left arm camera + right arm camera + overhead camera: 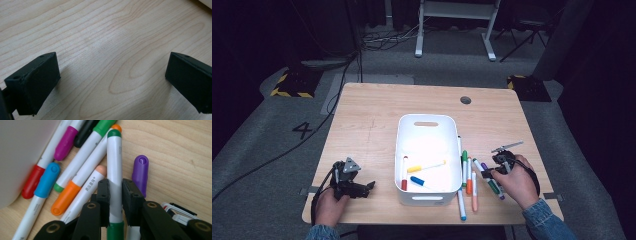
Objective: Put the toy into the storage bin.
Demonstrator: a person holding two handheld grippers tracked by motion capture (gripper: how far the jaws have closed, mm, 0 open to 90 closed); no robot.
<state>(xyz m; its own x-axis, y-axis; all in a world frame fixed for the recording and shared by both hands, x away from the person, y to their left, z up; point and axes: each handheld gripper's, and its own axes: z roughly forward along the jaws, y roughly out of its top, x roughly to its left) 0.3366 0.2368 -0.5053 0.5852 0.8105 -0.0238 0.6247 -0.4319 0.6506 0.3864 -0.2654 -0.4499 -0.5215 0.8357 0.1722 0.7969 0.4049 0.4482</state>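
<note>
Right gripper (115,192): jaws clamped on a white marker with dark green cap (114,157), pads pressing both sides of its barrel; the marker points away from the gripper along the counter (180,152). In the high view this gripper (488,173) sits at the right side of the white bin (428,125), among the loose markers. Just beside the held marker lie a purple-capped marker (140,173) on one side and a peach-capped marker (87,192) and an orange-capped marker (65,198) on the other; a blue-capped one (47,180) lies beyond them, near the bin wall. Left gripper (112,82): released, jaws wide apart over bare counter, well apart from the bin at the counter's near left (357,187).
</note>
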